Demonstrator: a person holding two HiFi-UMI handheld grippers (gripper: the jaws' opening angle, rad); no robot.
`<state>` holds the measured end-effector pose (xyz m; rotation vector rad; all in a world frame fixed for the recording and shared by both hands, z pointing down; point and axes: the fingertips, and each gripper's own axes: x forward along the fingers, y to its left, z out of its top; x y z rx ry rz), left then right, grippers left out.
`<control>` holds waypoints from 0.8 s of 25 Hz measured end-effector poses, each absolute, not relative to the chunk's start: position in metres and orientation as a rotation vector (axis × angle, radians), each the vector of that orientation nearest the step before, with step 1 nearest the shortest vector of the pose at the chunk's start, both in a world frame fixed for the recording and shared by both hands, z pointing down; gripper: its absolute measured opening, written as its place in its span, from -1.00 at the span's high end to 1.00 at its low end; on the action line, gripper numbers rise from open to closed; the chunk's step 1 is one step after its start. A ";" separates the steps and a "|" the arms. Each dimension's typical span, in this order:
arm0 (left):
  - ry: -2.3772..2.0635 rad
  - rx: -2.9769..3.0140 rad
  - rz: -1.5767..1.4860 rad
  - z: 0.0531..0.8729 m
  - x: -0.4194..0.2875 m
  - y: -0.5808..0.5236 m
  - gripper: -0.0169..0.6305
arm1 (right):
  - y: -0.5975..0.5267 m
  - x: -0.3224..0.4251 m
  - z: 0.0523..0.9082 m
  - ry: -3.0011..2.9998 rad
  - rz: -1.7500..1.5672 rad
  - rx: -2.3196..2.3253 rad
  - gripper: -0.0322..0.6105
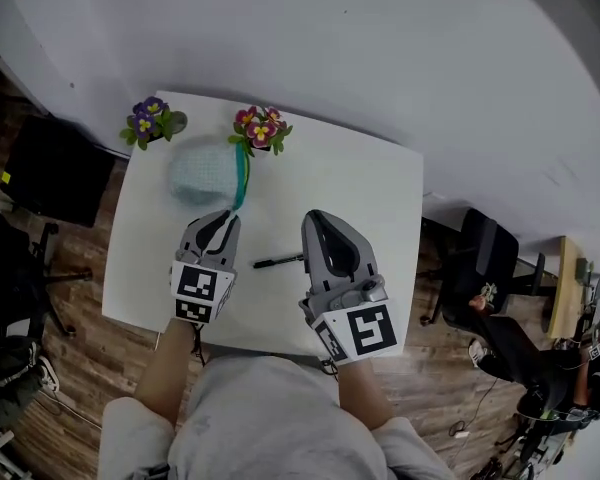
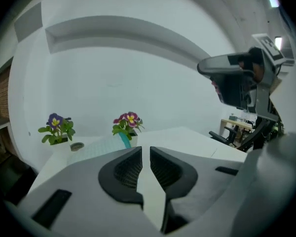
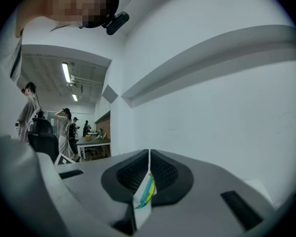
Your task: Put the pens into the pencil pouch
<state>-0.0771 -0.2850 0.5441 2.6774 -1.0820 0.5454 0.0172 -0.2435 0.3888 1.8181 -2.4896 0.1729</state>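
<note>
A black pen (image 1: 278, 261) lies on the white table (image 1: 380, 198), between my two grippers. The light blue pencil pouch (image 1: 202, 171) with a teal zip strap (image 1: 242, 178) rests at the back left, just beyond my left gripper (image 1: 223, 215). In the left gripper view the pouch (image 2: 96, 147) shows over the shut, empty left gripper (image 2: 145, 149); the pen is hidden there. My right gripper (image 1: 315, 215) hovers right of the pen. Its jaws (image 3: 149, 152) are closed, with only a small white printed tag in the slit behind the pads; it faces the wall.
Two small pots of flowers stand at the table's back edge, one purple (image 1: 148, 120) and one pink (image 1: 261, 128), the pink one right behind the pouch. Office chairs (image 1: 480, 258) stand on the wooden floor at both sides. A white wall rises behind the table.
</note>
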 end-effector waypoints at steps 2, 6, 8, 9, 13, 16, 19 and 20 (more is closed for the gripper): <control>-1.059 2.654 0.612 0.566 -0.074 -0.290 0.86 | -0.245 0.015 0.398 -2.479 0.201 1.812 0.80; -1.045 2.566 0.697 0.604 -0.073 -0.305 0.77 | -0.249 0.015 0.410 -2.459 0.240 1.811 0.80; -1.037 2.533 0.740 0.618 -0.072 -0.311 0.63 | -0.249 0.017 0.415 -2.443 0.259 1.813 0.80; -1.034 2.523 0.764 0.624 -0.071 -0.315 0.61 | -0.249 0.019 0.418 -2.435 0.268 1.815 0.80; -1.014 2.496 0.848 0.649 -0.063 -0.323 0.51 | -0.247 0.026 0.425 -2.400 0.289 1.829 0.80; -1.044 2.467 0.913 0.661 -0.062 -0.329 0.51 | -0.245 0.034 0.426 -2.377 0.292 1.848 0.80; -1.087 2.459 1.000 0.667 -0.062 -0.332 0.51 | -0.244 0.042 0.428 -2.354 0.297 1.871 0.80; -1.094 2.462 1.029 0.669 -0.062 -0.332 0.52 | -0.243 0.045 0.428 -2.347 0.300 1.878 0.80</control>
